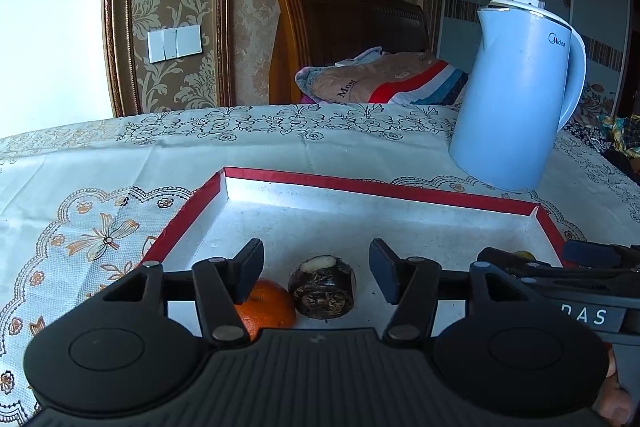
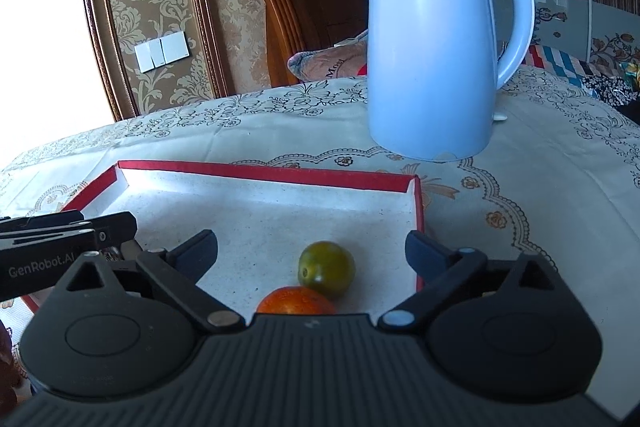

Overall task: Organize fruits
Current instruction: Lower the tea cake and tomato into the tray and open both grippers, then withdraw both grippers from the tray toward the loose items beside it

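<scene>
A shallow white tray with a red rim (image 1: pixel 360 183) (image 2: pixel 260 173) lies on the tablecloth. In the left wrist view an orange fruit (image 1: pixel 266 311) and a dark brown, stubby cylindrical piece (image 1: pixel 322 287) rest on the tray floor. My left gripper (image 1: pixel 318 267) is open over them, with the brown piece between its fingers untouched and the orange partly behind the left finger (image 1: pixel 248 269). In the right wrist view a green round fruit (image 2: pixel 326 269) and a red-orange fruit (image 2: pixel 296 301) lie in the tray. My right gripper (image 2: pixel 311 245) stands wide open around them, touching neither.
A tall light-blue kettle (image 1: pixel 516 95) (image 2: pixel 432 47) stands on the cloth just beyond the tray's far right corner. Each gripper shows at the edge of the other's view, the right gripper (image 1: pixel 560 263) and the left gripper (image 2: pixel 80 231). A bed with bedding lies behind the table.
</scene>
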The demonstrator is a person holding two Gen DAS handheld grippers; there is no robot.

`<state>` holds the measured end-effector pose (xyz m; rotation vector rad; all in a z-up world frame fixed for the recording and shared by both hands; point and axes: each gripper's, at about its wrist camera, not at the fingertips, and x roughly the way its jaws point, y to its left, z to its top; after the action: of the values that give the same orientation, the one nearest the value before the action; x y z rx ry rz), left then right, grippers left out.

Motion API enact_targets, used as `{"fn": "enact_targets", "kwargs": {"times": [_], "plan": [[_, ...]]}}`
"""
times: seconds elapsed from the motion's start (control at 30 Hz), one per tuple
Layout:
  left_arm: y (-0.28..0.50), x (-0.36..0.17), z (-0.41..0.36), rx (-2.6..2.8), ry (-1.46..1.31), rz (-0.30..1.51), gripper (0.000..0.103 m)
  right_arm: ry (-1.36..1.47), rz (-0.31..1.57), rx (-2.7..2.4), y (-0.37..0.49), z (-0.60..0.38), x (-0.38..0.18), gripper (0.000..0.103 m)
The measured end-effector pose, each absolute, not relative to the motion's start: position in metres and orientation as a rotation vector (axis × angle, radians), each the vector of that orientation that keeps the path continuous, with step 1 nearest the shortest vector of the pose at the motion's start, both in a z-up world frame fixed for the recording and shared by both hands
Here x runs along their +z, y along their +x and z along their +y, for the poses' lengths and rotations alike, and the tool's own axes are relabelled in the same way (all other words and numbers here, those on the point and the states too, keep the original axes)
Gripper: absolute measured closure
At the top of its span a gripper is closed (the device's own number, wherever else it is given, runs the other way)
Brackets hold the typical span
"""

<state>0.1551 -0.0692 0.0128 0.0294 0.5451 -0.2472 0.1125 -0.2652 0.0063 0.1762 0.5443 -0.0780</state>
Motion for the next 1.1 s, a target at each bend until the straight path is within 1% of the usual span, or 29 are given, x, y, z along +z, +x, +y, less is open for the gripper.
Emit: {"fn": "enact_targets", "kwargs": {"times": [0.03, 0.2, 0.33, 1.0, 1.07, 1.1], "plan": [[0.154, 0.013, -0.068, -0.248, 0.027, 0.541, 0.045, 0.173, 0.539, -0.076, 0.111, -0.265, 0.007, 0.0], [0.143, 0.015, -0.06, -0.233, 0.04, 0.508, 0.044, 0.166, 0.519, -0.084, 0.102, -0.263, 0.007, 0.0], [0.133, 0.017, -0.052, -0.226, 0.023, 0.488, 0.037, 0.184, 0.515, -0.087, 0.097, -0.266, 0.007, 0.0], [0.08, 0.017, -0.016, -0.211, -0.054, 0.449, 0.036, 0.235, 0.481, -0.083, 0.062, -0.271, 0.006, 0.0], [0.076, 0.017, -0.011, -0.205, -0.07, 0.446, 0.034, 0.234, 0.48, -0.078, 0.057, -0.271, 0.005, 0.0], [0.074, 0.017, -0.008, -0.204, -0.079, 0.446, 0.029, 0.232, 0.48, -0.076, 0.054, -0.27, 0.004, 0.0]]}}
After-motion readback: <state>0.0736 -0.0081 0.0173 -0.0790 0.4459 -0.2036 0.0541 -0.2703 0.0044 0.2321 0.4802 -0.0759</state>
